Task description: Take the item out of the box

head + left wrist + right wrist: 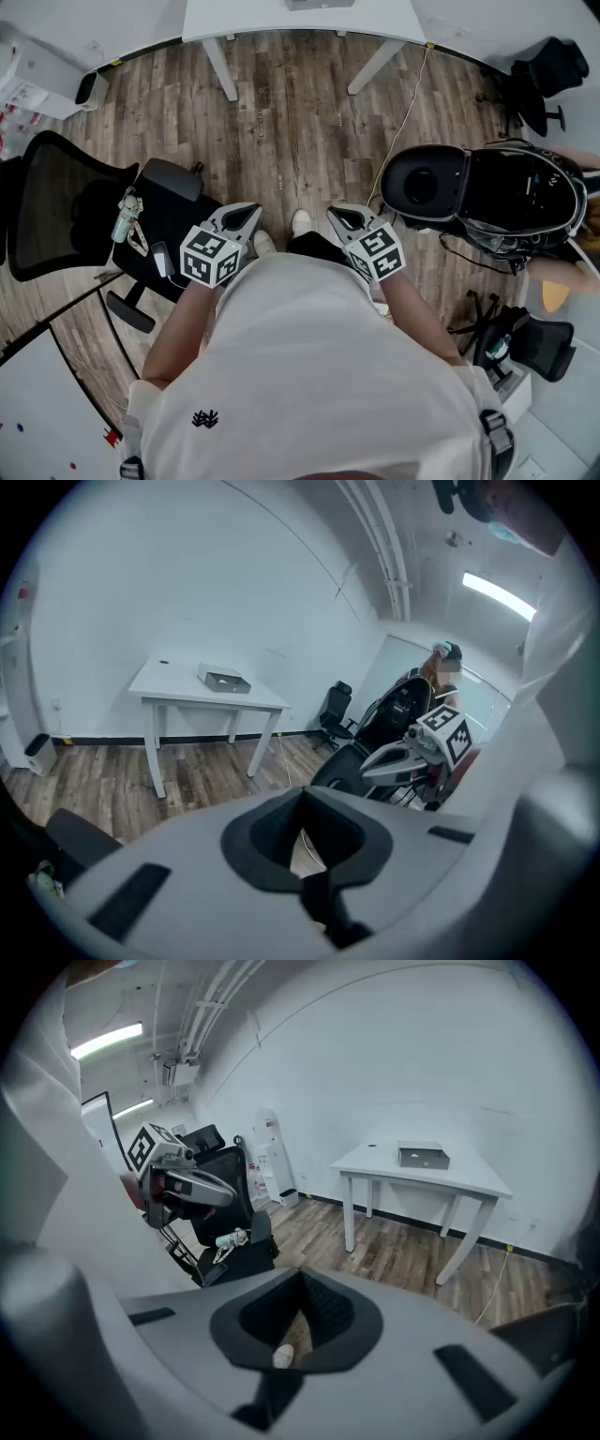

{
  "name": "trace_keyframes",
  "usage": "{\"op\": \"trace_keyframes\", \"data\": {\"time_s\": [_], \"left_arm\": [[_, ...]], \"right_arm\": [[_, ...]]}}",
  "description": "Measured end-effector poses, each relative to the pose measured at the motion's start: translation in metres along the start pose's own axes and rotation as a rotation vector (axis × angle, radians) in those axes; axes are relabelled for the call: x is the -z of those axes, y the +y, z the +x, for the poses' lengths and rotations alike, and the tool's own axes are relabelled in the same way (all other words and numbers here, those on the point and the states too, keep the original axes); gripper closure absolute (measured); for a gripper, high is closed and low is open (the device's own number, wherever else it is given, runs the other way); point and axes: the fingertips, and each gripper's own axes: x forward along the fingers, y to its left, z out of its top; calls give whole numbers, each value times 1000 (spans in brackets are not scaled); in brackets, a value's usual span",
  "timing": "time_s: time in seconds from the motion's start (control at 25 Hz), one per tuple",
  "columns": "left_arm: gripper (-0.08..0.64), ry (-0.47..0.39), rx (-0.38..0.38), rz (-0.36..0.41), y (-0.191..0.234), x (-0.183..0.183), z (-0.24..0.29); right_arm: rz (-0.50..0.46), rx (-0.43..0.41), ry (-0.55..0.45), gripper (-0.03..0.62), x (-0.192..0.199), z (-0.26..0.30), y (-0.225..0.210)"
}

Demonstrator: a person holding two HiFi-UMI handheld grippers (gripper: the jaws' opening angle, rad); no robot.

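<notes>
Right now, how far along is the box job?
Nothing done yet: the box sits on the white table across the room. In hand: nothing; left gripper and right gripper hang at the person's waist, jaws shut and empty. Left: walk over, reach the box, lift the item out.

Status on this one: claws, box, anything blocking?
Left claw and right claw shut, empty. Box on table across room, untouched. Black chair at left, off the path.

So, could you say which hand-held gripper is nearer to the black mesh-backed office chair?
Left. The left hand-held gripper hovers beside the seat of the black mesh-backed office chair, on the person's left; the right hand-held gripper is farther off, on the other side.
</notes>
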Motion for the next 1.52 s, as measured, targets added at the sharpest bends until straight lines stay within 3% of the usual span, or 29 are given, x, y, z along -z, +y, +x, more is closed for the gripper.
{"op": "trace_keyframes", "data": {"time_s": [0.32,0.88,1.08,1.28,1.36,1.52], "left_arm": [[554,8,-57,10,-9,-33,28],[554,18,-65,-22,-10,-74,77],[554,15,-34,-31,4,-88,91],[552,25,15,-9,27,-126,120],[554,24,43,8,39,-131,128],[552,21,94,30,67,-148,141]], "right_arm": [[-18,-15,-28,586,-17,-14,-51],[57,-32,-47,586,-5,-15,-116],[91,-16,-42,586,-8,-5,-133],[126,19,-21,580,-36,3,-167],[142,34,-21,505,-44,15,-170],[144,66,-22,502,-72,36,-184]]}}
